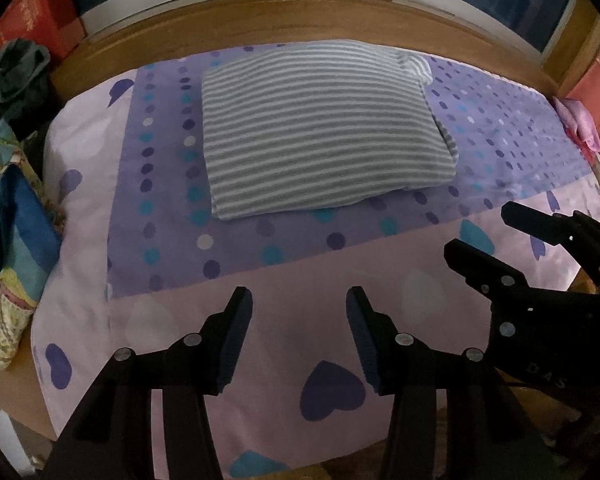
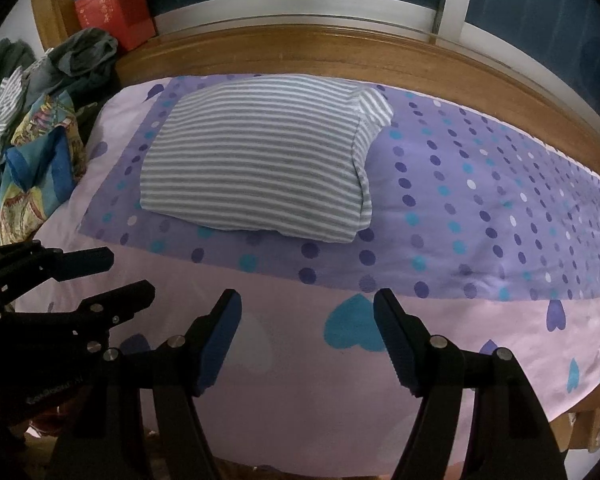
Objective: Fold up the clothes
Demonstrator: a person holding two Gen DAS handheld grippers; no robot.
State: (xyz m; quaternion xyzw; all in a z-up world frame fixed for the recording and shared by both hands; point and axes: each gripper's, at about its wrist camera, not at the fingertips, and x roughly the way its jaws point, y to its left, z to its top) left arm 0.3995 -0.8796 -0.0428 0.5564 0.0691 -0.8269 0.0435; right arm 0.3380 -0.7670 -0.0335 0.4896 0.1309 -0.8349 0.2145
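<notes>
A grey-and-white striped garment (image 1: 320,128) lies folded into a neat rectangle on the purple dotted part of the bedsheet (image 1: 500,136); it also shows in the right wrist view (image 2: 260,156). My left gripper (image 1: 298,300) is open and empty, held over the pink part of the sheet in front of the garment. My right gripper (image 2: 308,304) is open and empty too, to the right of the left one. Each gripper shows in the other's view: the right one (image 1: 484,232) and the left one (image 2: 132,272).
A pile of unfolded clothes (image 2: 40,128) lies off the left end of the bed, also seen in the left wrist view (image 1: 8,200). A wooden ledge (image 2: 340,56) and window run behind. A red box (image 2: 112,8) stands back left. Pink cloth (image 1: 580,128) lies at far right.
</notes>
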